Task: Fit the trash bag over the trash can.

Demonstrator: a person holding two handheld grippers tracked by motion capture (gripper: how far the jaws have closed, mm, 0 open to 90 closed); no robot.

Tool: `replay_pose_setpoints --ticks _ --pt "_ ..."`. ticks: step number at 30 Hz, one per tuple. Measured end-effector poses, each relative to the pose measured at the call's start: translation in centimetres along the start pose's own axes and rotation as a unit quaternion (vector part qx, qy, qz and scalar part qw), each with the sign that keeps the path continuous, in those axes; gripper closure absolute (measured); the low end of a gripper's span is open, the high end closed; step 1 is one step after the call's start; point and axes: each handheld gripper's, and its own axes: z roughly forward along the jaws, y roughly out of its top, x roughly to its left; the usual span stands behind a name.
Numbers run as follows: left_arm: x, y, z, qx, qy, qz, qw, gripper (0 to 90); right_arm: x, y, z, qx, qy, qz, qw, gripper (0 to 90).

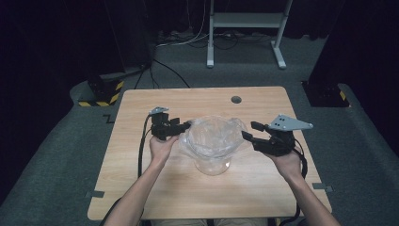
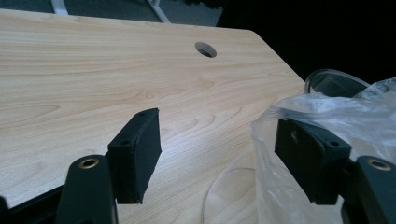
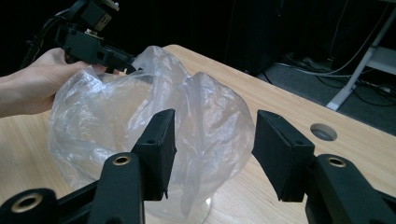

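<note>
Item: clear plastic bag (image 1: 214, 136), draped over and into a clear glass container (image 1: 212, 165) standing at the middle of the wooden table (image 1: 141, 188). The bag's loose, crumpled upper part is seen billowing above the container's rim; its long axis is judged roughly upright.

Left gripper (image 1: 181, 126): placed at the bag's left edge, jaws spread. In the left gripper view (image 2: 224, 156) one jaw is seen against or just behind the film at the right, the other well clear over bare table. No pinch is shown.

Right gripper (image 1: 251, 132): placed at the bag's right edge, jaws spread, near jaw tip touching or just beside the film. In the right gripper view (image 3: 212, 154) the bag (image 3: 149, 121) is seen lying straight ahead between and beyond the jaws, so a short forward advance is judged to be what the next grasp calls for. Both grippers are about equally near; the bag lies between them.

Also noted: a round cable hole (image 1: 236, 100) at the table's far edge; a white frame (image 1: 244, 28) on the floor beyond.

Hidden or unclear: the container's rim and most of its wall are veiled by film; its base alone is made out clearly. Whether the left gripper's right jaw is inside or outside the bag cannot be told. Any contents cannot be made out.
</note>
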Motion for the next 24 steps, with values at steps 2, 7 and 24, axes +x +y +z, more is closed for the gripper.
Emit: replay_pose_setpoints --ticks 2,7,24 --pt "-0.1 0.0 -0.4 -0.002 0.000 0.001 1.0000 29.8 0.3 0.1 0.3 -0.002 0.009 -0.007 0.9999 48.7" --pt "-0.3 0.0 -1.3 -0.009 -0.001 0.005 0.9999 28.2 1.4 1.0 0.7 -0.014 0.029 -0.032 0.9990 49.5" --pt "-1.5 -0.1 -3.0 -0.020 -0.011 0.014 0.9996 22.7 2.4 0.1 4.1 0.049 0.046 -0.066 0.9956 46.1"
